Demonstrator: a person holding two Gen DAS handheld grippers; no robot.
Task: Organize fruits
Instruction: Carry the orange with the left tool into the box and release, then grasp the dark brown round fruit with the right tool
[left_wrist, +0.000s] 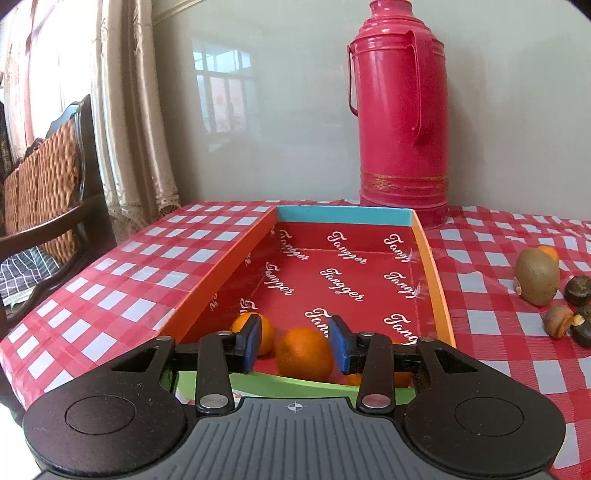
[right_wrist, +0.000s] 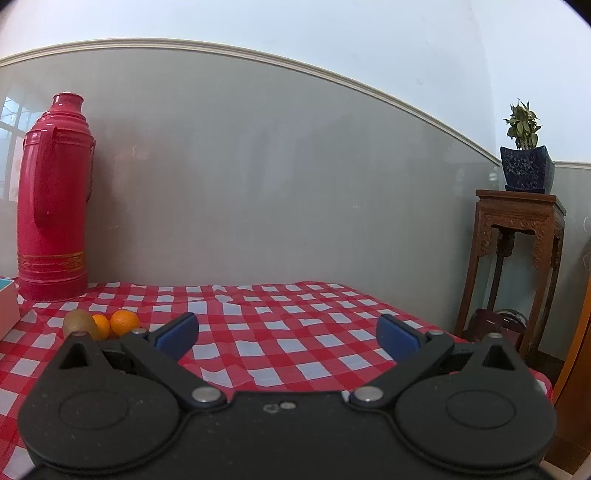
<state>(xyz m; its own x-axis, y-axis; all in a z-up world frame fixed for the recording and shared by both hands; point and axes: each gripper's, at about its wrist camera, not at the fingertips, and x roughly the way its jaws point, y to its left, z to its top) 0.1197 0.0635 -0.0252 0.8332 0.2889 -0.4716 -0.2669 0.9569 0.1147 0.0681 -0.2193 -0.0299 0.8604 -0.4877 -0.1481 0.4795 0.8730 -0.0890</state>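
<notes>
The left gripper (left_wrist: 298, 343) sits right over the near end of the box (left_wrist: 436, 280), jaws parted with an orange (left_wrist: 304, 354) lying loose between them, pads not touching it. Another orange (left_wrist: 266, 332) is tucked in the box's near-left corner. The right gripper (right_wrist: 287, 334) is spread wide over bare tablecloth (right_wrist: 295, 332), holding nothing. A red thermos (left_wrist: 402, 110) stands at the table's back edge. A kiwi (left_wrist: 536, 277) lies on the cloth right of the box.

Both pictures are brightly lit by daylight. A window is mirrored on the shiny wall (left_wrist: 280, 110). Edges are bent and darkened. Little blur is seen.
</notes>
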